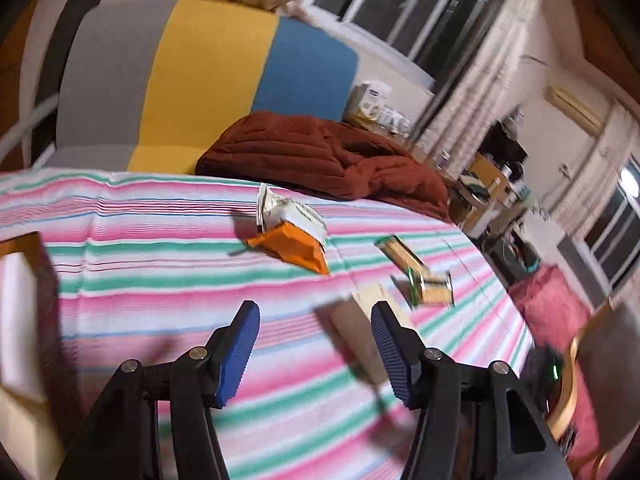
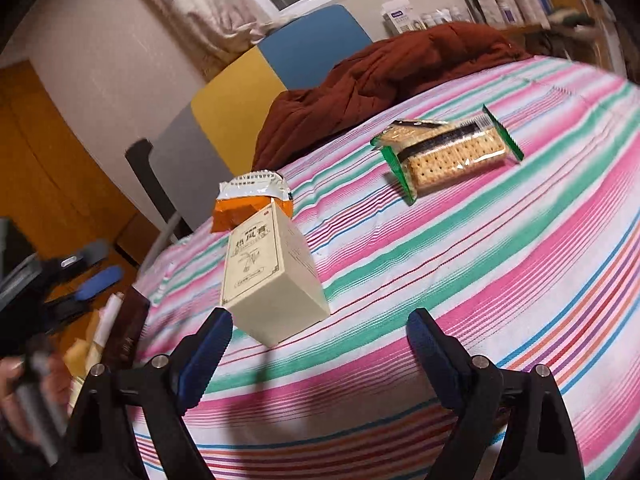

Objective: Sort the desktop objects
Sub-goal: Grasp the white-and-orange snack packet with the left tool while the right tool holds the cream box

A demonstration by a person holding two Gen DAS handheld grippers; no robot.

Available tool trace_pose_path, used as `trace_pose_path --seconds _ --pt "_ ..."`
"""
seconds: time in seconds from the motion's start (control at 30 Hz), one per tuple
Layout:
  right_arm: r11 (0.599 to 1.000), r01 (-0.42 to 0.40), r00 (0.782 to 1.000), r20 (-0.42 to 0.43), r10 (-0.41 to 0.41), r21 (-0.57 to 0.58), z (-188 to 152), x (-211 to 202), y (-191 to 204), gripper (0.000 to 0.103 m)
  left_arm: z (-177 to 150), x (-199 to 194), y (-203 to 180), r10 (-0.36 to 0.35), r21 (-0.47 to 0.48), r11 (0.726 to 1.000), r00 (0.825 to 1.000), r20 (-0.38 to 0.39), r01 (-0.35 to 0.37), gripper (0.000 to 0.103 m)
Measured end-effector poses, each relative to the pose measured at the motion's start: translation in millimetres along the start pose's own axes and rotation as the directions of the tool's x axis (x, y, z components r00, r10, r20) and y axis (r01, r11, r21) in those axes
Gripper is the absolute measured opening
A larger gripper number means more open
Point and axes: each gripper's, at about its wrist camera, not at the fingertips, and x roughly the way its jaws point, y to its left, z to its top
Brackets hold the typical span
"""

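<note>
Right wrist: right claw (image 2: 318,344) open, cream box (image 2: 268,276) just ahead on striped cloth (image 2: 480,260)

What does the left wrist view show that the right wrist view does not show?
Only the left wrist view shows the pink seat past the table's far edge and the open left gripper close up. Only the right wrist view shows a hand, the open right gripper and the print on the cream box. Both show the orange packet, the cracker pack and the striped cloth.
</note>
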Motion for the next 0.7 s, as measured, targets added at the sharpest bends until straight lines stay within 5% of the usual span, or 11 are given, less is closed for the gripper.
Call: trace_pose_path --seconds 0.23,0.7 --pt "1.000 -0.031 0.999 0.010 0.031 -0.001 -0.8 -2.9 1.3 0.093 31.3 55.7 3.2 0.055 0.012 0.998 0.998 0.008 -0.055 0.059" --pt "0.997 -0.077 0.997 0.014 0.077 -0.006 -0.9 -0.2 -2.6 0.094 78.5 138.3 11.7 -0.010 0.076 0.997 0.999 -0.043 0.013 0.067"
